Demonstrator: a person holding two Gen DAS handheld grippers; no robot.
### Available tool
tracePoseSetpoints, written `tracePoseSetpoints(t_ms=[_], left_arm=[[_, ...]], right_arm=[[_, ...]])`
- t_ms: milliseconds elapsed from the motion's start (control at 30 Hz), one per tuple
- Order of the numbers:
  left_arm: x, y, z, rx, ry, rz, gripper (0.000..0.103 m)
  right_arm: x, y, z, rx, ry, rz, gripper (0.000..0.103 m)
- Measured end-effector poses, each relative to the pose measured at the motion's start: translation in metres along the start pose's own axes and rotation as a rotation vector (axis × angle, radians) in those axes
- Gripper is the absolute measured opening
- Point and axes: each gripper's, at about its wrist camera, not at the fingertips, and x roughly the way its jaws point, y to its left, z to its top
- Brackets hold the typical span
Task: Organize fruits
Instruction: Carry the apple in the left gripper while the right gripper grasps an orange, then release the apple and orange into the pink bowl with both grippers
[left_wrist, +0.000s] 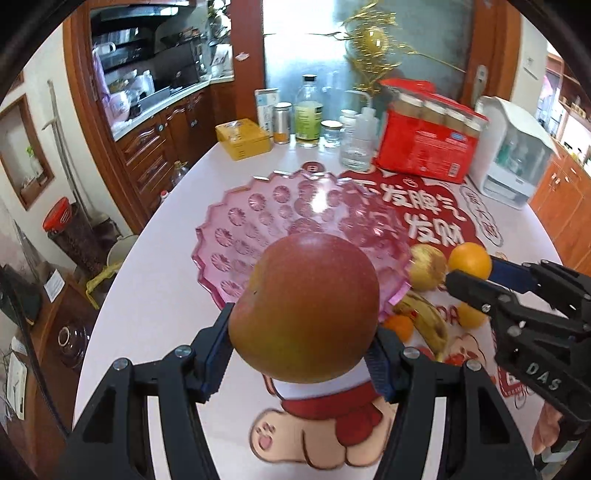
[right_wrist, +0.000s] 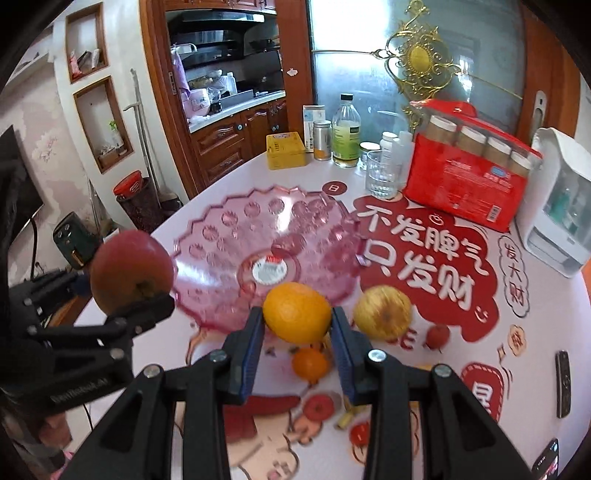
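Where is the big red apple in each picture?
Left wrist view: red apple fills the lower middle, held by the left hand-held gripper.
Right wrist view: red apple at the left edge.
Shared landmark: the pink bowl, just behind the apple.

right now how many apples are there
2. The red apple sits in the left gripper; the yellow apple lies on the table right of the pink bowl. Others may be hidden.

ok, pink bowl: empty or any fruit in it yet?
Empty. The bowl shows only its bare patterned bottom and a label; the apple and orange are both held in grippers short of it.
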Motion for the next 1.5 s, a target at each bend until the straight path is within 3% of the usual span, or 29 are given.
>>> tracePoseSetpoints(t_ms=[300,533,833,1033,1133,1200,1267,1500], left_arm=[[0.072,0.034,0.038,-0.070,0.070,-0.015,0.062],[0.135,0.044,0.039,-0.088,0.174,-0.014,0.062],[0.174,0.042,0.042,-0.090,0.205,-0.005,0.062],[0.188,0.036,0.047,-0.058,0.212,0.026,0.063],[0.189,0.035,0.050,-0.048,0.207,0.021,0.064],[0.182,0.031,0.053,-0.029,0.175,0.022,0.073],[0.173,0.026,0.056,-0.007,0.133,0.047,0.090],[0.143,0.014,0.058,0.034,0.075,0.064,0.094]], right_arm=[[0.081,0.004,0.039,0.005,0.134,-0.002,0.036],[0.141,-0.002,0.036,0.028,0.247,-0.007,0.036],[0.175,-0.005,0.029,-0.011,0.298,-0.029,0.036],[0.182,0.003,0.031,-0.071,0.309,-0.043,0.038],[0.181,0.008,0.028,-0.112,0.303,-0.031,0.048],[0.178,0.010,0.027,-0.131,0.297,-0.034,0.058],[0.174,0.012,0.026,-0.146,0.290,-0.042,0.062],[0.155,0.013,0.024,-0.124,0.275,-0.016,0.062]])
